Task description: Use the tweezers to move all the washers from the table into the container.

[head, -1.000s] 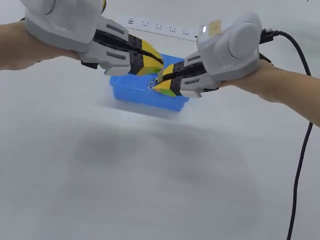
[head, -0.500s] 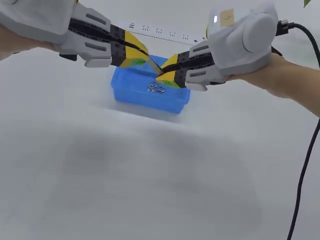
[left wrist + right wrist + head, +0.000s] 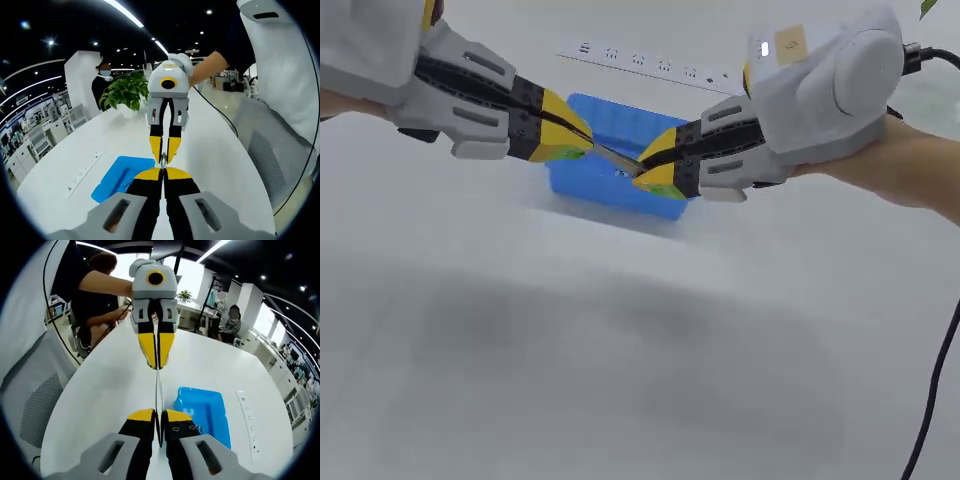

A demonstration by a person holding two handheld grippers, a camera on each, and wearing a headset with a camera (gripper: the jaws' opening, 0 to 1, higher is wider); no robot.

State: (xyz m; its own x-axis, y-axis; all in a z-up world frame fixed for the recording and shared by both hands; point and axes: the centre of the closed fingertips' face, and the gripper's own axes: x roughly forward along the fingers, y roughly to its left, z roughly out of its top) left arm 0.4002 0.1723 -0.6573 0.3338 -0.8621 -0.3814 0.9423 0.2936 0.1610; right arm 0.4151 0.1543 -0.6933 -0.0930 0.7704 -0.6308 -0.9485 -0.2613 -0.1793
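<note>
Left gripper (image 3: pixel 580 142) and right gripper (image 3: pixel 646 172) meet tip to tip just above the blue container (image 3: pixel 605 190). Both sets of fingers are pinched narrow on opposite ends of the tweezers (image 3: pixel 613 157), which looks like a regrip between hands. Washers (image 3: pixel 198 429) lie inside that container.

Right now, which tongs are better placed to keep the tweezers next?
Right, marginally. The left tongs and right tongs are each shut on an end of the tweezers above the blue container; the right sit nearer the washers inside.
</note>
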